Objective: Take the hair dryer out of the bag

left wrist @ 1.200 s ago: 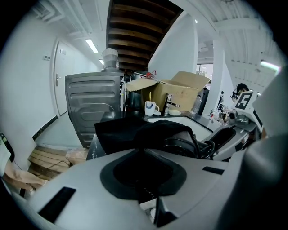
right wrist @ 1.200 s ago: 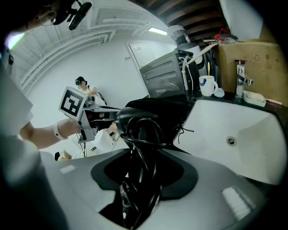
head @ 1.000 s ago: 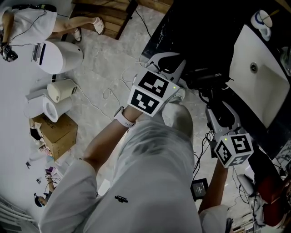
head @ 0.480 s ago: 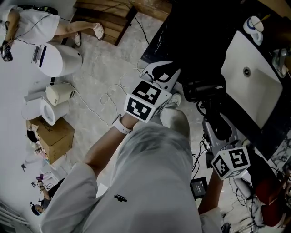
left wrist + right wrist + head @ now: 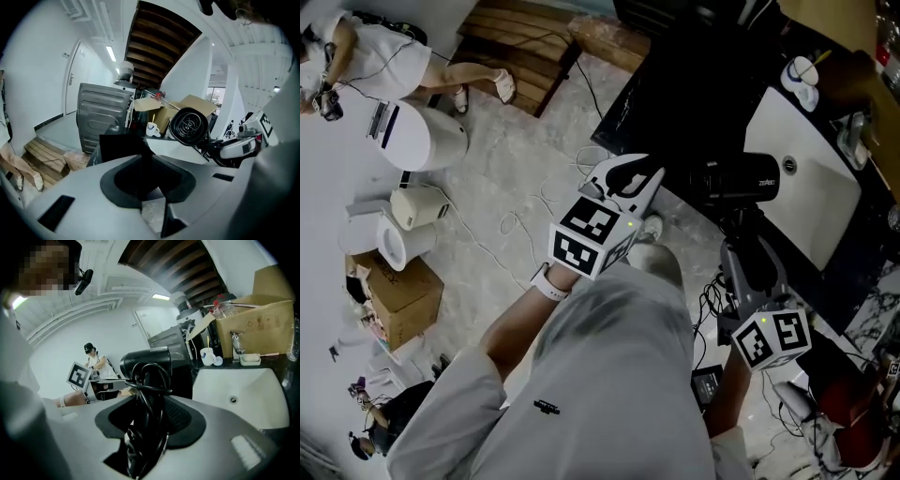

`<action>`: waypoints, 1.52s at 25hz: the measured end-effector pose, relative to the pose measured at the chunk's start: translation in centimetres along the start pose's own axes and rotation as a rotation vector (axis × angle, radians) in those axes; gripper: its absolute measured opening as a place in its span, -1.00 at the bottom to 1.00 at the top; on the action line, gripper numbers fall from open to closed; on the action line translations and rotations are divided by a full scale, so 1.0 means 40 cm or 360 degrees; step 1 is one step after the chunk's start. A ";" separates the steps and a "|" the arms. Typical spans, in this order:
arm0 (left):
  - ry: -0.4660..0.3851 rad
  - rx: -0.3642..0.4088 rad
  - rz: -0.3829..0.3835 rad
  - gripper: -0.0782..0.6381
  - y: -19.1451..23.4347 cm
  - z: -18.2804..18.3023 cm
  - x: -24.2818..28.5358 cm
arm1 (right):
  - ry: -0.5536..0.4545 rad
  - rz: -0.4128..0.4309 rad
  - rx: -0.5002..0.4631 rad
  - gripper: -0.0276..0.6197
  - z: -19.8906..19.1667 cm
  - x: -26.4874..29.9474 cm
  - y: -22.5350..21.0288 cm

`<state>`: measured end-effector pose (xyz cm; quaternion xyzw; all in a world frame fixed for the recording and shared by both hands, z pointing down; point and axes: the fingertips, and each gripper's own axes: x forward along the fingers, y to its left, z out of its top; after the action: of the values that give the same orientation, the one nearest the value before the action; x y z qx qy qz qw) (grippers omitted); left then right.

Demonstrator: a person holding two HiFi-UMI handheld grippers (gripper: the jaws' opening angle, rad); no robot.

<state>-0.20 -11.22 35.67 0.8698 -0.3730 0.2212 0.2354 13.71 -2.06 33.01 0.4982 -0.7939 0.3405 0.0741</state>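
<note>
In the head view the black hair dryer (image 5: 737,178) is in the air above the dark tabletop (image 5: 628,103), beside the white sink (image 5: 811,173). The right gripper (image 5: 740,228) reaches up to it from below, and the left gripper (image 5: 628,178) lies just to its left.

Only the right gripper view shows the grip. The right gripper (image 5: 150,399) is clamped on the dryer's handle, with the black cord wound in loops around it, and the barrel (image 5: 154,361) lies crosswise above the jaws. This view also takes in a white mug (image 5: 206,356) and a cardboard box (image 5: 262,329) behind the sink.

The left gripper view alone shows the dryer's round rear grille (image 5: 189,126) facing the camera, and the black bag (image 5: 119,146). A thin fold of the bag stands between the jaws of the left gripper (image 5: 143,161). These jaws are opening, with floor visible through the gap below. In the head view the bag cannot be told from the dark tabletop.
</note>
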 end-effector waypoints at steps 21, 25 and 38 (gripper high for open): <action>-0.0300 0.0023 0.0086 -0.70 -0.101 0.130 -0.215 | -0.0646 0.0138 0.0084 -0.32 0.279 -0.117 0.047; -0.0373 0.0015 0.0096 -0.74 -0.106 0.155 -0.253 | -0.0752 0.0101 0.0102 -0.32 0.293 -0.126 0.051; -0.0360 0.0015 0.0028 -0.74 -0.133 0.159 -0.217 | -0.0716 0.0113 0.0093 -0.32 0.253 -0.147 0.037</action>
<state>-0.28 -6.90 24.47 0.8870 -0.4037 0.1255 0.1859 17.59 -3.51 21.98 0.5354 -0.7972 0.2461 -0.1311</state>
